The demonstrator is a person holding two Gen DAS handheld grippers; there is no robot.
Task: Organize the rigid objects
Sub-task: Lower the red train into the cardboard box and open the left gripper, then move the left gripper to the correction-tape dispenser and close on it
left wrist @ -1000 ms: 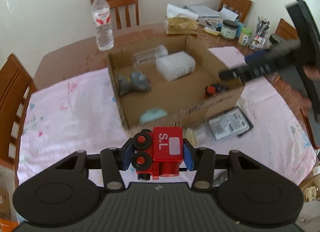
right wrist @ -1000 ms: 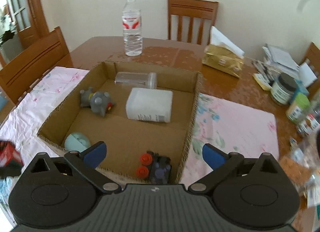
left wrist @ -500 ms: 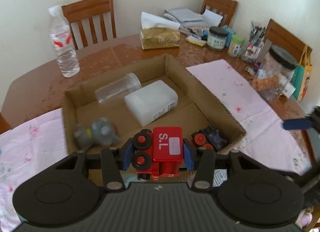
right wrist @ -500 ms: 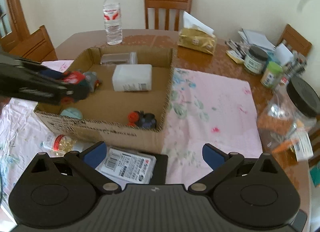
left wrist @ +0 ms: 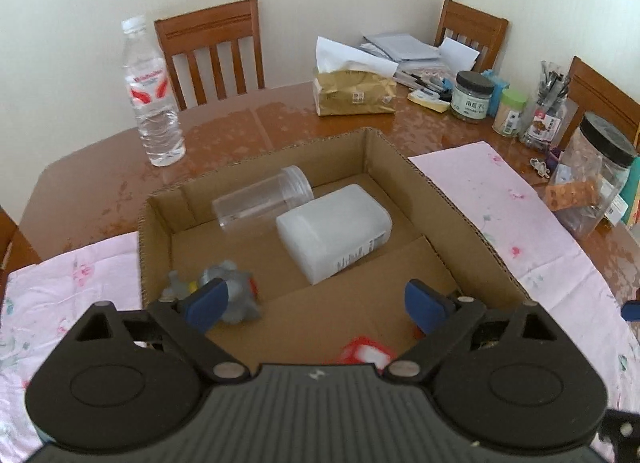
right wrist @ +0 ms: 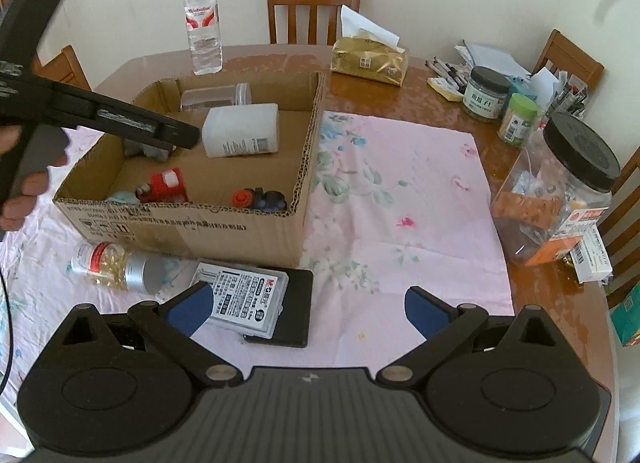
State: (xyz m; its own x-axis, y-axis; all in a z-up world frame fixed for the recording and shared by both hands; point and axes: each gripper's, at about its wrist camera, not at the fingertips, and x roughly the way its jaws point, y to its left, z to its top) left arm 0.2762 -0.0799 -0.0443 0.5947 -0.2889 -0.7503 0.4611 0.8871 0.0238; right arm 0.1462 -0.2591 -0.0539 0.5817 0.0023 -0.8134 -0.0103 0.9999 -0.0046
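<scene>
The left hand-held gripper [left wrist: 316, 299] gripped the red toy train [right wrist: 166, 187] between its blue pads half a second ago; its jaws have just been opening, and nothing is between them now. The train lies on the floor of the cardboard box [right wrist: 308, 135] near its near wall, beside the pale blue ball. A second ago this gripper was over the cloth in front of the box; now it hangs above the box.

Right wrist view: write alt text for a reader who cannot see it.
An open cardboard box on a pink cloth holds a red toy train, a white bottle and other toys. The open right hand-held gripper hovers over a boxed item outside it.
</scene>
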